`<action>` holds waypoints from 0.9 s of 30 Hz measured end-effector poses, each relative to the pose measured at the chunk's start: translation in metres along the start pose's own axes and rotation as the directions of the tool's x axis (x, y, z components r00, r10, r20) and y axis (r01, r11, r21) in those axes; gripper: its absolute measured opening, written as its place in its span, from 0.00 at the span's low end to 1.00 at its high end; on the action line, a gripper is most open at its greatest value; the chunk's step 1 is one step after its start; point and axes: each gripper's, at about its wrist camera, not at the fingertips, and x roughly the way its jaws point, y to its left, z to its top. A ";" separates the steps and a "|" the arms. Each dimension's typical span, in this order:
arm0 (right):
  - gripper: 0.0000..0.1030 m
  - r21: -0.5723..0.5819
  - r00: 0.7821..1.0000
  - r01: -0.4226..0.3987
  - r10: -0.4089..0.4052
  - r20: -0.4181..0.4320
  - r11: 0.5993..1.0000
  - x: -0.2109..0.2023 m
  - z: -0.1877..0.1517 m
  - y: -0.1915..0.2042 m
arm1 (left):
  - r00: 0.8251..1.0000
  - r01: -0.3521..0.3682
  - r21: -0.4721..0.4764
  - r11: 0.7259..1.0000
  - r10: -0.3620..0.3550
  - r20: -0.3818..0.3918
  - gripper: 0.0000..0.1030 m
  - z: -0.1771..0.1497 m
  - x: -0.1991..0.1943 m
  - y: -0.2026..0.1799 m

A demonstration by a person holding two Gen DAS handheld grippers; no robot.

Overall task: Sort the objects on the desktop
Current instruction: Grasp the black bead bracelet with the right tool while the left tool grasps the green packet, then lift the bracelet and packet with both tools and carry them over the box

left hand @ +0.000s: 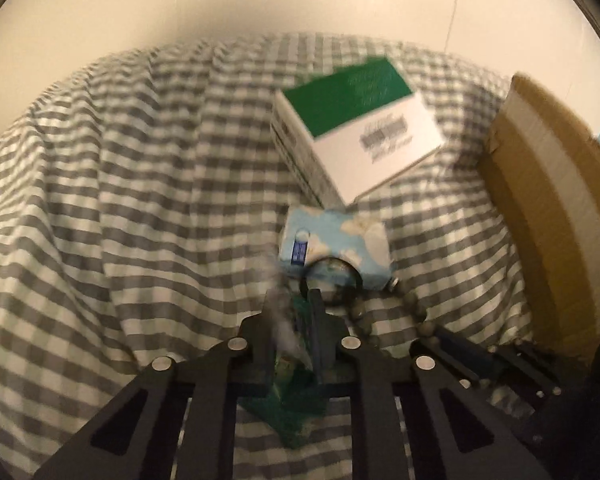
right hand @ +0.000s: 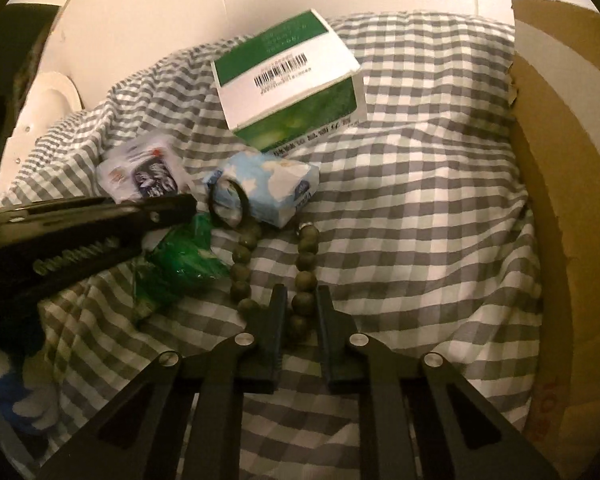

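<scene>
The desk is covered by a cloth [right hand: 412, 200] checked in grey and white. A box [right hand: 288, 76] is coloured green and white, with a black barcode. A small pack [right hand: 276, 188] is printed pale blue with white clouds. The beads [right hand: 305, 280] are seen as olive green, a crumpled wrapper [right hand: 184, 256] as bright green, and a carton [right hand: 560, 184] as plain brown.

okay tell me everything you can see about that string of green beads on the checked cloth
The bead string is a strand of round, dull olive-green beads, matte like stone or wood, lying in a narrow U on the checked cloth. Its two lines run up toward the cloud-print tissue pack; one reaches a black ring. The right gripper is shut on beads at the near bend.
</scene>
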 end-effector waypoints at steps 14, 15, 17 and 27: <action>0.11 -0.035 0.987 -0.011 0.017 0.161 0.999 -0.059 0.014 0.014 | 0.994 0.003 -0.007 1.000 -0.003 0.105 0.04 0.007 -0.038 0.000; 0.11 -0.031 0.985 -0.015 0.020 0.169 0.999 -0.063 0.015 0.014 | 0.993 -0.003 -0.004 1.000 0.003 0.116 0.04 0.008 -0.042 -0.001; 0.11 -0.026 0.982 -0.022 0.026 0.187 0.999 -0.071 0.019 0.014 | 0.990 -0.013 0.004 1.000 0.012 0.141 0.04 0.006 -0.049 -0.001; 0.11 -0.028 0.960 -0.042 0.048 0.276 0.999 -0.112 0.025 0.012 | 0.971 -0.053 0.020 0.998 0.047 0.234 0.04 -0.001 -0.085 -0.007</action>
